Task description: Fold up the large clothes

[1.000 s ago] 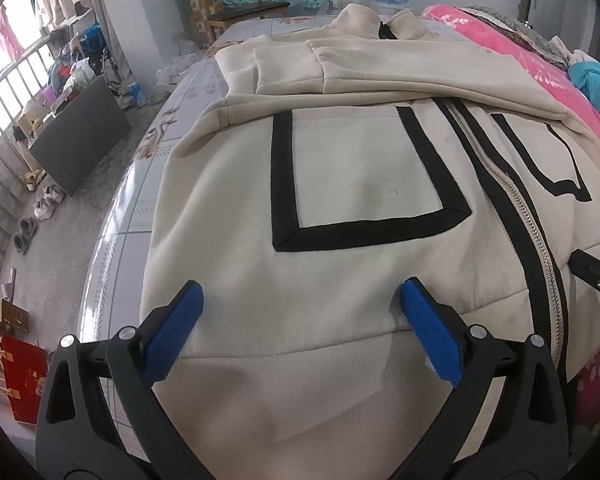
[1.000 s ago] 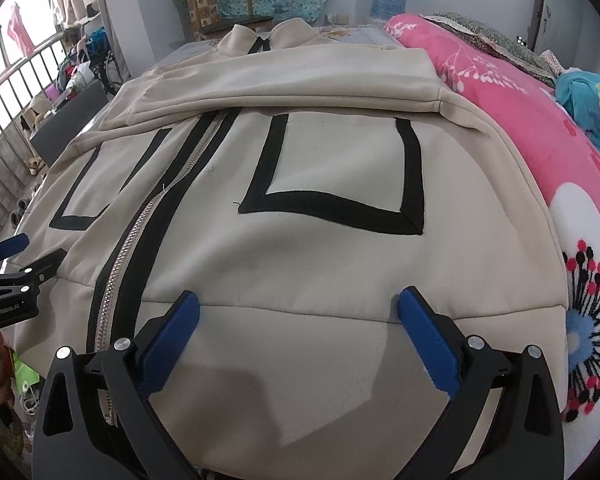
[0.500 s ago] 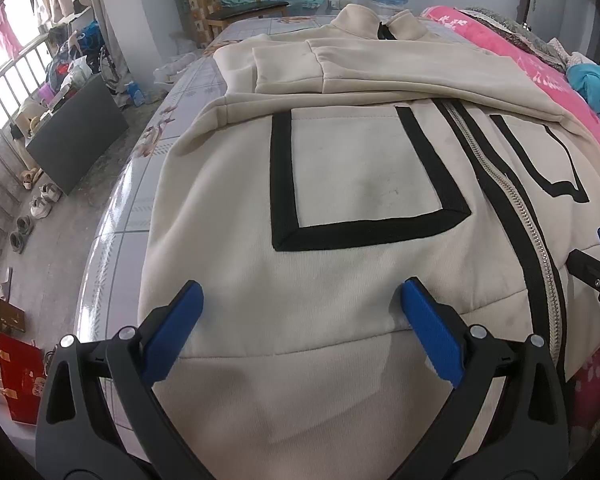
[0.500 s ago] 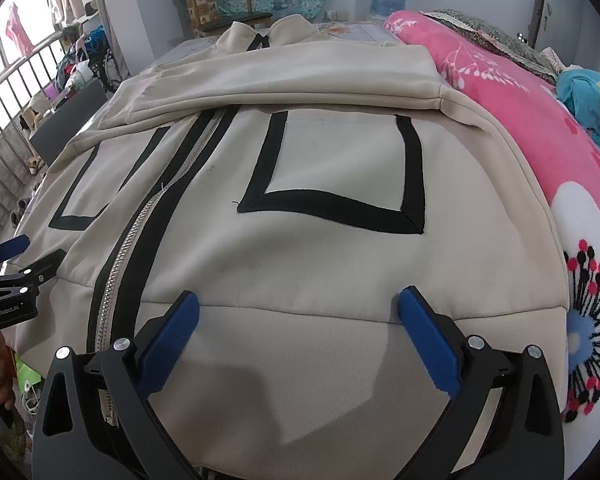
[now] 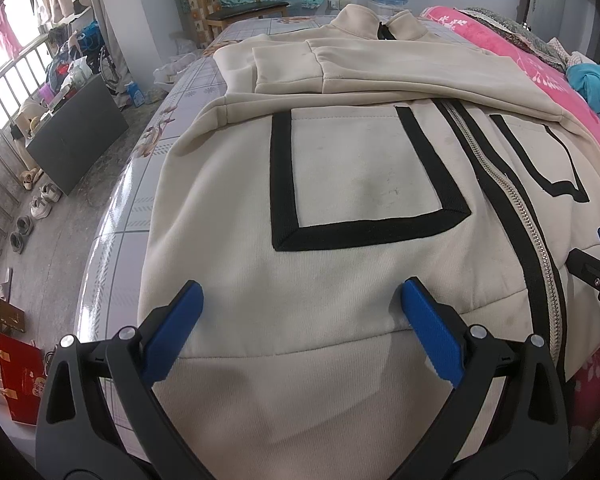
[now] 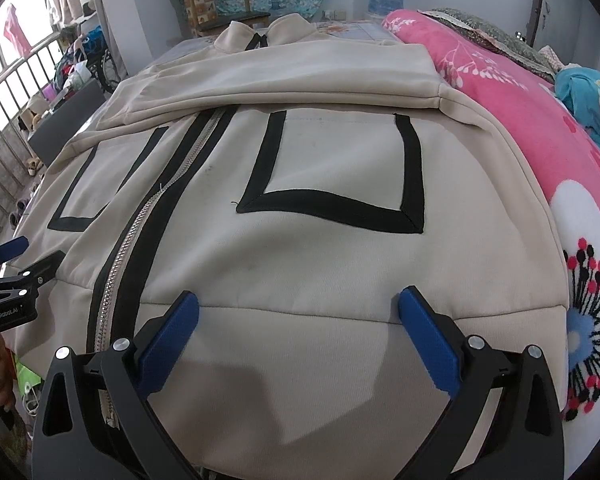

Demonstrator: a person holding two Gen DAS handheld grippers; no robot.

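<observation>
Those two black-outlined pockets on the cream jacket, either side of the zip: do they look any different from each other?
Hardly. The left pocket lies on the side near the bare tiled surface; the right pocket lies on the side near the pink blanket. The left pocket shows faint grey smudges; the right pocket looks cleaner. Both have black trim on three sides, and a folded sleeve lies along their tops.

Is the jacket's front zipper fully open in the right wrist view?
No, the zipper runs closed down the cream jacket, both front panels joined.
</observation>
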